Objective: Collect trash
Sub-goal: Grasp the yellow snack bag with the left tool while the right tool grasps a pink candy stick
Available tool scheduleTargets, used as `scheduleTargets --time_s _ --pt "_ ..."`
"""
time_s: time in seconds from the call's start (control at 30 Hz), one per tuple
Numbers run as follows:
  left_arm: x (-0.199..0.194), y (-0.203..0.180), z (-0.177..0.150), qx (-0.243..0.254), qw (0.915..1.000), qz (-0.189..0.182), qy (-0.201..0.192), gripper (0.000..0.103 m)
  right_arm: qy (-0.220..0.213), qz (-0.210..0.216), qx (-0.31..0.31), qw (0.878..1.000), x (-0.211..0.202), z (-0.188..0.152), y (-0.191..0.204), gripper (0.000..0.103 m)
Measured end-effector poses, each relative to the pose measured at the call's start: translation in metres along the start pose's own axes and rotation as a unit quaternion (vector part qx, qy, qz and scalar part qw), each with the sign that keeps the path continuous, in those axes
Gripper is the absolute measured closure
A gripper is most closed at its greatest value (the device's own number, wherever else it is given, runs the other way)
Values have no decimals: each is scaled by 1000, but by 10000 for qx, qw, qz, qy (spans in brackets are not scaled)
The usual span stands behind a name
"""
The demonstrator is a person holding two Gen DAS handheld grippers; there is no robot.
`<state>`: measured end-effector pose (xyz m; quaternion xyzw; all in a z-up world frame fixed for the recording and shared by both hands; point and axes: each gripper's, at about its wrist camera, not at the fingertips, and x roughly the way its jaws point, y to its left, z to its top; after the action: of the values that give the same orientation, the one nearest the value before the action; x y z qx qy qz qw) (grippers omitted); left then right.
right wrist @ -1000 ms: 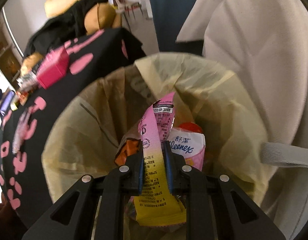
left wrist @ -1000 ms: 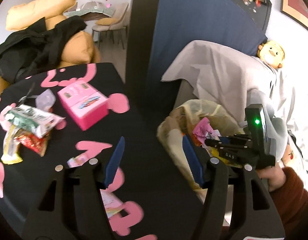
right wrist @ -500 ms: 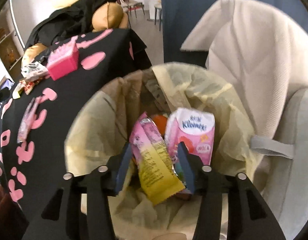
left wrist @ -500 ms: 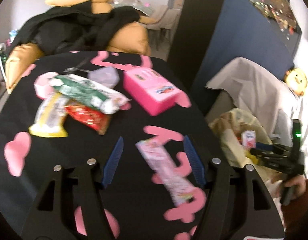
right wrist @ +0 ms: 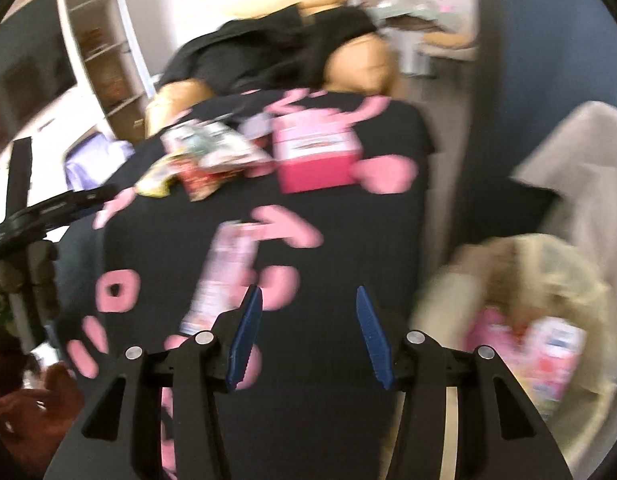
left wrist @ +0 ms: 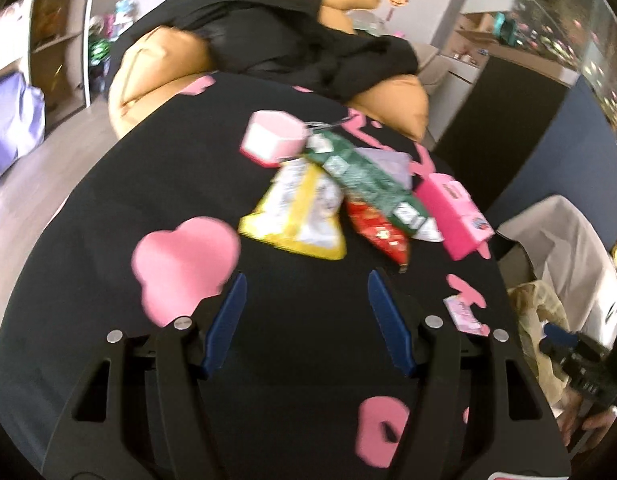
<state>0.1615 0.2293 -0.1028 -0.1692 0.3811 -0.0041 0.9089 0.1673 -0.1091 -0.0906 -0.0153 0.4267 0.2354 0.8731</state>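
Wrappers are seen clustered at the centre of the left wrist view, on a black tablecloth printed with pink shapes: a yellow packet, a red packet just right of it, and a green packet lying across the tops of both. A pink box is set at the right of the cluster, and a pale pink tub above it. A small pink wrapper lies alone near the right edge of the cloth. The left gripper is held over bare cloth at lower centre, its blue-padded fingers spread wide with nothing between them. At the right margin a lined trash bin is partly shown, with the other gripper before it.

Much of the right wrist view is blurred. The right gripper is held at lower centre, fingers parted and empty, above the black cloth. A long pink wrapper lies just upper left of the fingertips. The pink box and the wrapper pile are placed in the upper middle of the frame. The trash bin occupies the lower right, with pink and white packaging inside it, details unreadable. An orange cushion and dark clothing are seen beyond the table.
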Motion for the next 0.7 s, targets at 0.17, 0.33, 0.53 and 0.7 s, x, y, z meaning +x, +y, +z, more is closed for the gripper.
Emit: scheduleTargets --time_s 0.17,0.33,0.53,0.7 --pt "-1 22 -7 -179 9998 -30 40 43 326 234 -257 9989 48 3 42 56" --pt "-2 32 -9 -225 9997 -97 39 43 385 199 -197 9989 70 9 52 56" --pt "15 28 8 -49 10000 -19 11 43 432 -203 -673 9966 81 16 63 56" --pt "40 19 21 190 9995 122 211 43 300 -202 -461 9983 81 20 43 57"
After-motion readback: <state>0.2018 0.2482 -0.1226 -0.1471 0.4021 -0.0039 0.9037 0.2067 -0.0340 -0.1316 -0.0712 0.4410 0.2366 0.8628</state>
